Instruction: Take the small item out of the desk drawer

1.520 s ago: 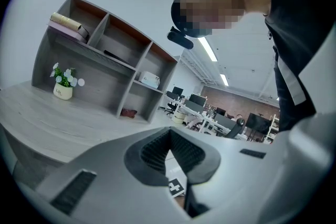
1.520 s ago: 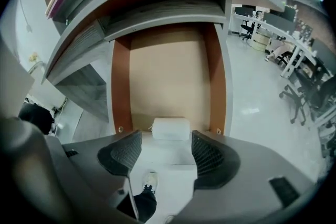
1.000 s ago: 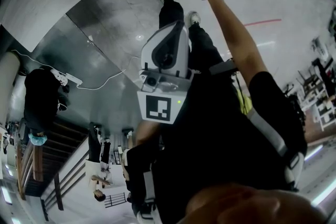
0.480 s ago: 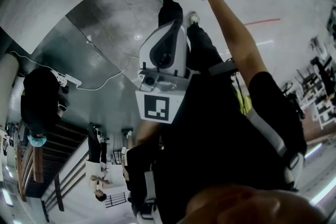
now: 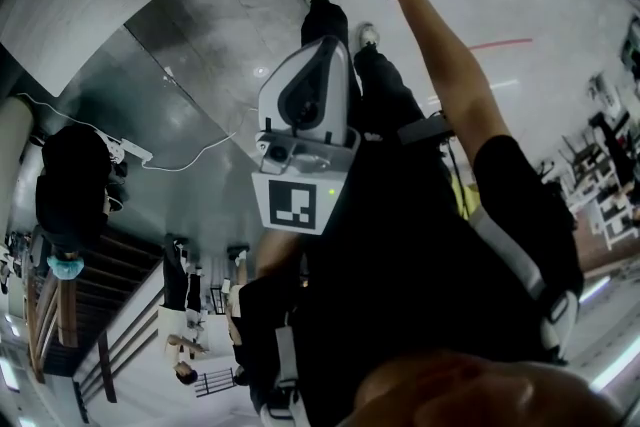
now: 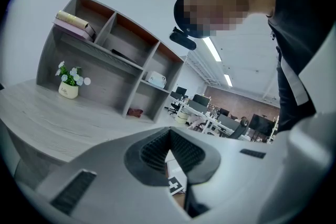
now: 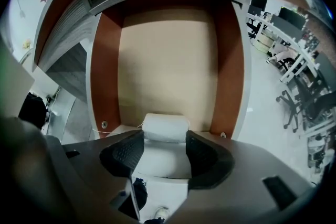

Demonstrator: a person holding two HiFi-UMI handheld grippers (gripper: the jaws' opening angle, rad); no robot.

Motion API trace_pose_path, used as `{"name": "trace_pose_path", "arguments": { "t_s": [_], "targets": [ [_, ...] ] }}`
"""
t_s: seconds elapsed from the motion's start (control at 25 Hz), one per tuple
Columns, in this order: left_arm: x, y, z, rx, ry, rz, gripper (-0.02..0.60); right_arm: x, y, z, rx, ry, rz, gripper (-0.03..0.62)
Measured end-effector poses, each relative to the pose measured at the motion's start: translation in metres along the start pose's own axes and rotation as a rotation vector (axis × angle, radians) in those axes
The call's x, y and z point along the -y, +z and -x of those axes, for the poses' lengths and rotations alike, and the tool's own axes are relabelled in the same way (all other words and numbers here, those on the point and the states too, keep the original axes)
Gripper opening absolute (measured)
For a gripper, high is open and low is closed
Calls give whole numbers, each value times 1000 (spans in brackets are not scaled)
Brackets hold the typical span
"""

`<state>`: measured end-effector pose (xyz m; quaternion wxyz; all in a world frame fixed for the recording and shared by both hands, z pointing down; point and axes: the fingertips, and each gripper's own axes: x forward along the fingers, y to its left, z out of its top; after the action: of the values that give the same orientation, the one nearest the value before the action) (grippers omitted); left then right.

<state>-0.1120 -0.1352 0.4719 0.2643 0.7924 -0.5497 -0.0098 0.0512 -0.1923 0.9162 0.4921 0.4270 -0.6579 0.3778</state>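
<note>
The right gripper (image 7: 164, 139) is pointed steeply down into the open drawer (image 7: 168, 60). Its jaws are spread and have just been closing, and nothing is pinched. The item (image 7: 166, 127), a white roll, lies at the fingertips, in line with the gap. It rests on the drawer floor against the front wall. Whether the pads touch it cannot be settled, but no squeeze is seen.

Progress: the drawer is judged to be already opened and the item reached. The grip, the lift and the withdrawal are left to be done.

Orientation: the item lies flat. Its long axis runs across the gap, from jaw to jaw, and its rounded ends point at the drawer's side walls. A closure would therefore be taken on the ends, not on the sides.

The left gripper (image 6: 169, 134) is held well apart from the drawer, near level, with its jaws pressed together on nothing.
</note>
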Motion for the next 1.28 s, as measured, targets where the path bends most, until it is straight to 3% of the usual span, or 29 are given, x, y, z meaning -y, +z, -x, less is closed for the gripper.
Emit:
{"name": "trace_pose_path", "arguments": {
  "t_s": [0.48, 1.12, 1.28],
  "targets": [
    [9, 0, 8, -3, -15, -11, -2, 16, 9, 14, 59, -82, 21, 245],
    [32, 51, 31, 47, -83, -73, -2, -3, 24, 81, 125, -66, -19, 245],
    [38, 61, 37, 67, -78, -78, -2, -21, 27, 91, 115, 5, -54, 245]
  ]
}}
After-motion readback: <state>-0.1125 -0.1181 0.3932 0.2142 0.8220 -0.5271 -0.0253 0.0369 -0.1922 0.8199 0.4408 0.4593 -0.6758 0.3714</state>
